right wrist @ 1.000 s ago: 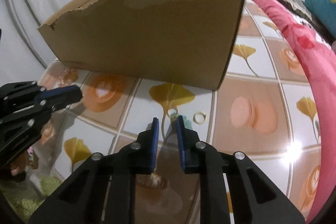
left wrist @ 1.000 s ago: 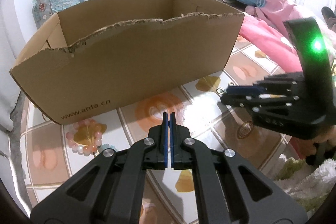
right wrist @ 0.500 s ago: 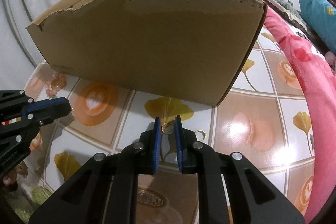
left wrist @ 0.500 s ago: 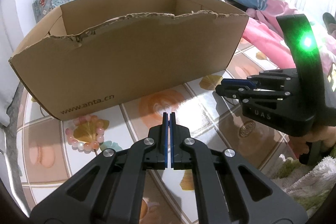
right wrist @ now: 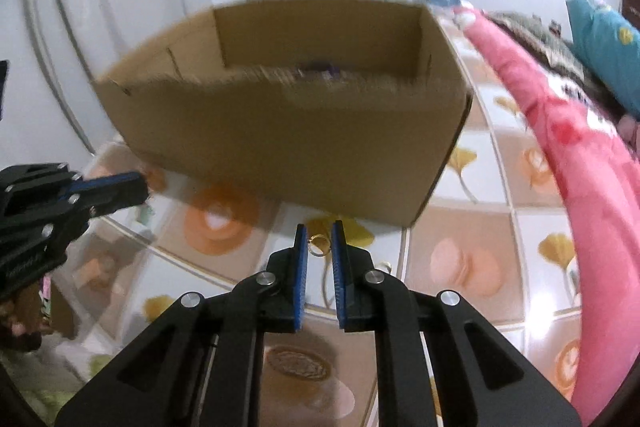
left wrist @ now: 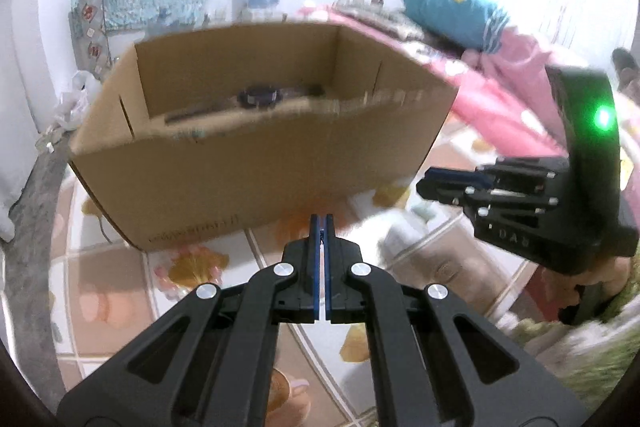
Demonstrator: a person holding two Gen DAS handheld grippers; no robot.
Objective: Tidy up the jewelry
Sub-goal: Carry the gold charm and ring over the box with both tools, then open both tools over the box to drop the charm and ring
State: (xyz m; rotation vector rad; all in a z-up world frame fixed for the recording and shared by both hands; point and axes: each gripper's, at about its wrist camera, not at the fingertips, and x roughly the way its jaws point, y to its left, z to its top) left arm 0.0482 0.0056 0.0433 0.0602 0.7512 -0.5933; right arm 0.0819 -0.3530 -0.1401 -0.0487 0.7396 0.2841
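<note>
A cardboard box (right wrist: 288, 131) is seen on the tiled mat (right wrist: 476, 187), open-topped. L gripper (left wrist: 322, 223) is held closed, nothing in it. A gold ring (right wrist: 319, 244) is clamped betw. R gripper (right wrist: 320, 239) pads, above mat, just before box's near wall.

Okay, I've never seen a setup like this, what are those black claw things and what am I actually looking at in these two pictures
Each black claw is a hand-held gripper that a person carries, one per hand, with a wide-angle camera looking along its two blue-padded fingers. One picture looks out over the left hand-held gripper, which is shut and empty. The other looks out over the right hand-held gripper, which pinches a small gold ring. Each also shows up at the side of the other's view. Ahead stands an open cardboard box on a patterned tablecloth. A pink bead bracelet lies in front of the box, and a second ring lies near the right gripper. Pink bedding lies on the right.
</note>
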